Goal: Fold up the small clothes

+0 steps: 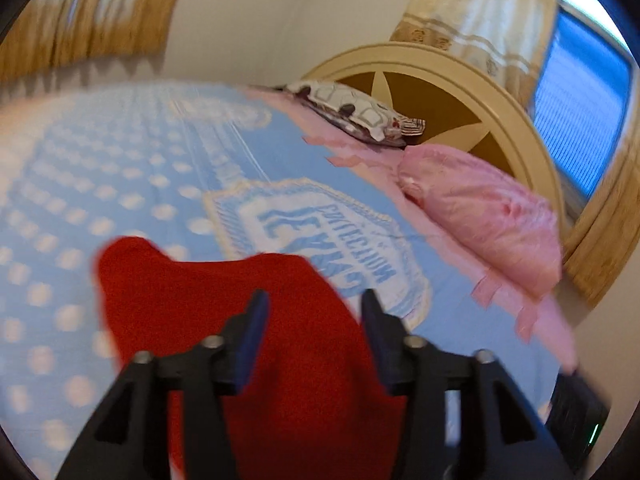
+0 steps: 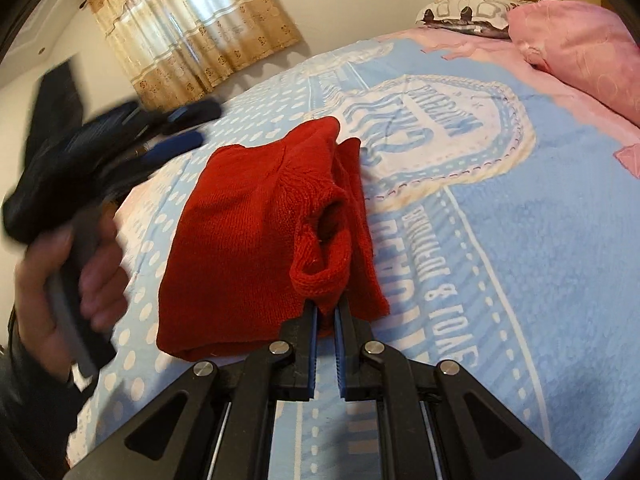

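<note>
A small red knitted sweater (image 2: 248,232) lies partly folded on the light blue bedspread (image 2: 520,240). My right gripper (image 2: 326,312) is shut on the sweater's sleeve cuff (image 2: 320,264) at its near edge. My left gripper (image 1: 316,304) is open and empty, held above the sweater (image 1: 280,360), with nothing between its fingers. In the right wrist view the left gripper (image 2: 188,128) appears blurred at the far left, held in a hand (image 2: 80,280), beside the sweater and apart from it.
A pink pillow (image 1: 480,212) and a patterned pillow (image 1: 352,112) lie at the head of the bed by the round wooden headboard (image 1: 460,92). Curtains (image 2: 192,28) hang on the wall behind. The bedspread (image 1: 120,200) has white dots and a printed badge.
</note>
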A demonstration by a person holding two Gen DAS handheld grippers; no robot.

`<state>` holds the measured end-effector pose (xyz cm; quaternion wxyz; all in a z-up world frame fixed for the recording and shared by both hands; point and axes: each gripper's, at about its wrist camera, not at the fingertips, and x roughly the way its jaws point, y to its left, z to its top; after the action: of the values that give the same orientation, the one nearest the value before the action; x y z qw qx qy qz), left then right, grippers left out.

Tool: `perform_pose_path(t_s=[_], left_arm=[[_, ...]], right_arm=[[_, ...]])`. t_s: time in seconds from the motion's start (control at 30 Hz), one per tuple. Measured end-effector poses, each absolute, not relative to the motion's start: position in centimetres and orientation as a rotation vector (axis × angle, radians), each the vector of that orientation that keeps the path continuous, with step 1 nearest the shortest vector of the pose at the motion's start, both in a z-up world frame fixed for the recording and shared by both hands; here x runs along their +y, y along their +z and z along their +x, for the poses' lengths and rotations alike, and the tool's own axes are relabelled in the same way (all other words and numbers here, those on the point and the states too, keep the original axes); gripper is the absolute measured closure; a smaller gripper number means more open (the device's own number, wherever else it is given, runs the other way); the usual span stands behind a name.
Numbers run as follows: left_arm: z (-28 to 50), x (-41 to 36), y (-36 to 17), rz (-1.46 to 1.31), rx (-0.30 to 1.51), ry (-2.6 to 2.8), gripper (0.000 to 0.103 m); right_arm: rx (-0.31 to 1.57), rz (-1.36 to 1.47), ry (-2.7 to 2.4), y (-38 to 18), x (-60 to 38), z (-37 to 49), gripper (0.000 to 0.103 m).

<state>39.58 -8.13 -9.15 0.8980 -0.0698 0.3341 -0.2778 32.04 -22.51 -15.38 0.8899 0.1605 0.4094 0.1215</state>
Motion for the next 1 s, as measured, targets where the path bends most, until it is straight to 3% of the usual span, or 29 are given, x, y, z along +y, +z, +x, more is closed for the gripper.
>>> perform_pose_path(t_s=[0.1, 0.17, 0.23, 0.47, 0.63, 0.73, 0.8, 0.93, 1.0], left_arm=[[36.8, -6.1, -10.1, -0.050, 0.663, -0.518, 0.044], [35.3, -4.9, -11.1, -0.018, 0.663, -0.481, 0.044], [33.9, -3.7, -12.5, -0.008, 0.669, -0.451, 0.044], [33.6, -3.7, -15.0, -0.044, 0.716, -0.455, 0.039], [32.8, -3.6, -16.1, -0.061, 0.709, -0.467, 0.027], [32.7, -3.4, -16.4, -0.081, 0.715, -0.485, 0.026], [32.5, -3.1, -16.6, -0.094, 0.717, -0.499, 0.026], [32.2, -2.9, -17.0, -0.104, 0.721, -0.486, 0.011], [32.4, -2.7, -17.2, -0.126, 0.732, -0.482, 0.010]], right_arm=[[0.824, 0.346, 0.235, -15.1, -22.9, 31.7, 0.091], [0.801, 0.328, 0.189, -14.3, -23.3, 31.2, 0.076], [0.716, 0.295, 0.120, -12.6, -23.7, 30.1, 0.055], [0.648, 0.124, 0.331, -7.3, -18.0, 32.5, 0.055], [0.828, 0.069, 0.360, -10.5, -14.7, 38.8, 0.055], [0.938, 0.090, 0.243, -14.0, -16.4, 40.9, 0.058], [0.906, 0.107, 0.230, -14.4, -17.8, 40.4, 0.072], [0.902, 0.103, 0.239, -14.1, -18.5, 39.9, 0.072], [0.918, 0.082, 0.227, -13.7, -17.9, 40.4, 0.070]])
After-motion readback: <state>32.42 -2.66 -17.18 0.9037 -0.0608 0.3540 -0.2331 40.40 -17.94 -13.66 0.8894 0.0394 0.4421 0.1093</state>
